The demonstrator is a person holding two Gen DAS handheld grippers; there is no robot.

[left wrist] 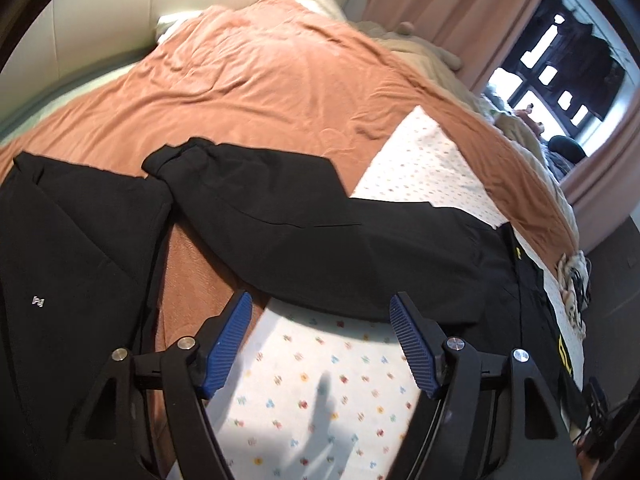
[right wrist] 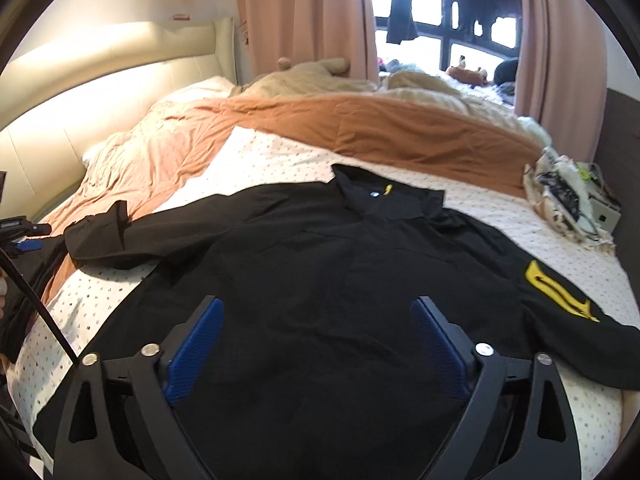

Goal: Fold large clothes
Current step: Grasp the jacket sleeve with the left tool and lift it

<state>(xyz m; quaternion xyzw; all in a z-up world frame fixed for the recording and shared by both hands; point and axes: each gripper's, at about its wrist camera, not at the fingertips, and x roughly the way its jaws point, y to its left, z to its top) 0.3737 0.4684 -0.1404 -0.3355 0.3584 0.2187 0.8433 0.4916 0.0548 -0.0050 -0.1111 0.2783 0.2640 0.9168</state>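
Observation:
A black long-sleeved shirt (right wrist: 320, 264) lies spread flat on a white dotted sheet (right wrist: 120, 300), collar (right wrist: 384, 196) towards the far side. A yellow emblem (right wrist: 560, 288) marks the sleeve on the right. My right gripper (right wrist: 318, 300) hovers open over the shirt's body, with nothing pinched between its blue pads. In the left wrist view the other sleeve (left wrist: 280, 224) stretches across the picture, its cuff (left wrist: 176, 160) on the orange blanket. My left gripper (left wrist: 322, 300) stands open at that sleeve's near edge, over the dotted sheet (left wrist: 320, 392), and holds nothing.
A second black garment (left wrist: 72, 240) with a small silver logo lies left of the sleeve. An orange blanket (left wrist: 260, 80) covers the far bed up to a cream headboard (right wrist: 100, 92). Beige bedding (right wrist: 312, 76), pink curtains (right wrist: 304, 8) and a cluttered pouch (right wrist: 568, 196) line the far side.

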